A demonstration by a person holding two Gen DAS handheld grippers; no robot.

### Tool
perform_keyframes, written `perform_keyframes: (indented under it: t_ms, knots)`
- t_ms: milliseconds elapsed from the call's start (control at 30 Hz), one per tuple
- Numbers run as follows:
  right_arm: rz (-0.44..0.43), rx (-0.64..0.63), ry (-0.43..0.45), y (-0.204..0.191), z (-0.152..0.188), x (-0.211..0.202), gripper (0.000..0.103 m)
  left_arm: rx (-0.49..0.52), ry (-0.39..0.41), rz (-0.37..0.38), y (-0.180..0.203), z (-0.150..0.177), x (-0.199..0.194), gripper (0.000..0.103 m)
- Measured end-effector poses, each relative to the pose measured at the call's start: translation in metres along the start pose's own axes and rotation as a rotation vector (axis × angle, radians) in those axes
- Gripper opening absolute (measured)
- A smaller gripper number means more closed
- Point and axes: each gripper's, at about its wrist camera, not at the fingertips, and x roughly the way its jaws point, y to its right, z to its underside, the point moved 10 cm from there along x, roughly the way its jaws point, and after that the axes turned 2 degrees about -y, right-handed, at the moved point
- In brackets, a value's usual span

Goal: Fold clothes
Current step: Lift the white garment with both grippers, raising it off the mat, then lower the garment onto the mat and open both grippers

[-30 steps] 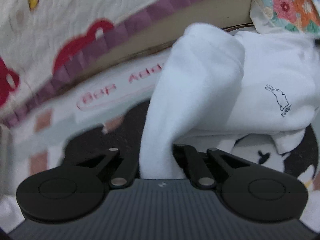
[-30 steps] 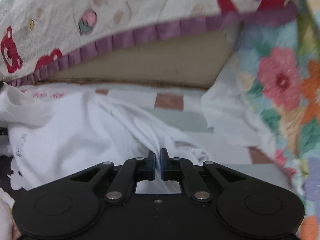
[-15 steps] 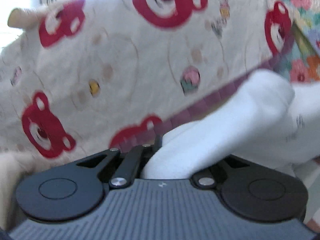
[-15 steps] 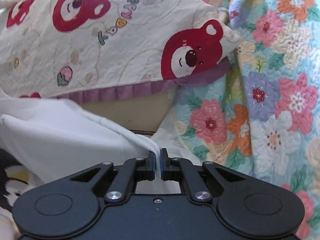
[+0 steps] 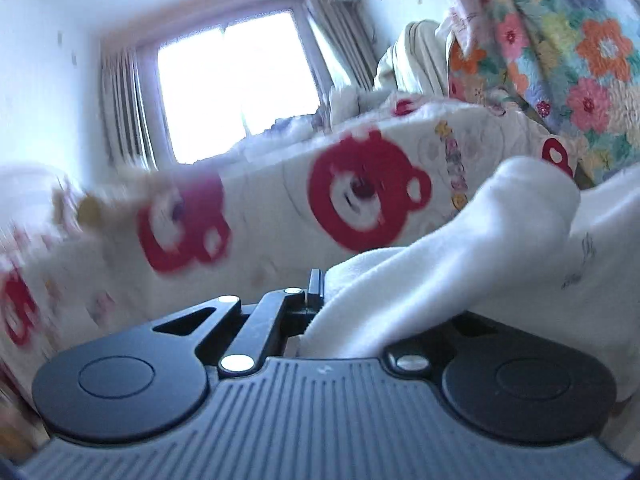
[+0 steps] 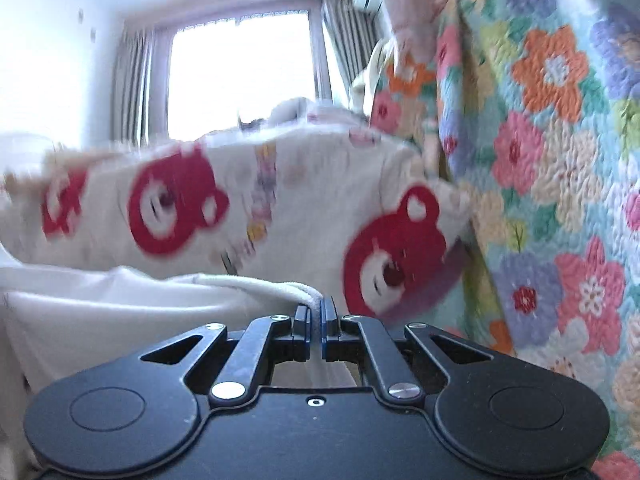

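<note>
A white garment (image 5: 460,256) with a small black drawing hangs lifted between my two grippers. My left gripper (image 5: 344,300) is shut on a thick bunch of it; the cloth drapes over and hides the right finger. My right gripper (image 6: 318,312) is shut on a hemmed edge of the same white garment (image 6: 140,300), which stretches off to the left. Both grippers are raised and point towards the window.
A cream quilt with red bears (image 6: 240,208) lies piled ahead, also shown in the left wrist view (image 5: 360,196). A floral quilt (image 6: 540,140) hangs at the right. A bright window (image 6: 240,72) with curtains is behind.
Both grippers have risen and tilted upward with the garment, from low over the bed surface to facing the window. Both have stayed shut on the cloth.
</note>
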Motion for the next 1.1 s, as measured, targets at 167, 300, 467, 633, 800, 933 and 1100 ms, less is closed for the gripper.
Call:
perform_keyframes:
  t_ms: [167,300,467,633,800,933,1100]
  knots:
    - [-0.026,-0.008,0.088,-0.005,-0.020,-0.031,0.005,0.029,0.108,-0.040,-0.009,-0.052,-0.055,0.003]
    - [-0.046,-0.014,0.159,-0.009,-0.036,-0.057,0.005,0.065,0.157,-0.065,-0.011,-0.084,-0.090,0.004]
    - [-0.057,-0.029,0.238,-0.014,-0.051,-0.087,0.005,-0.023,0.126,-0.028,-0.025,-0.100,-0.120,0.004]
    - [-0.047,-0.051,0.251,-0.013,-0.057,-0.095,0.005,-0.078,0.023,0.037,-0.021,-0.066,-0.099,0.006]
    - [-0.069,-0.034,0.118,0.002,-0.043,-0.028,0.005,-0.131,-0.206,0.107,0.005,0.016,0.000,0.005]
    - [-0.089,0.049,-0.071,0.019,-0.022,0.075,0.005,-0.085,-0.385,0.159,0.036,0.074,0.123,0.005]
    - [0.006,-0.013,-0.209,0.031,0.000,0.190,0.010,-0.100,-0.498,0.146,0.047,0.152,0.174,0.070]
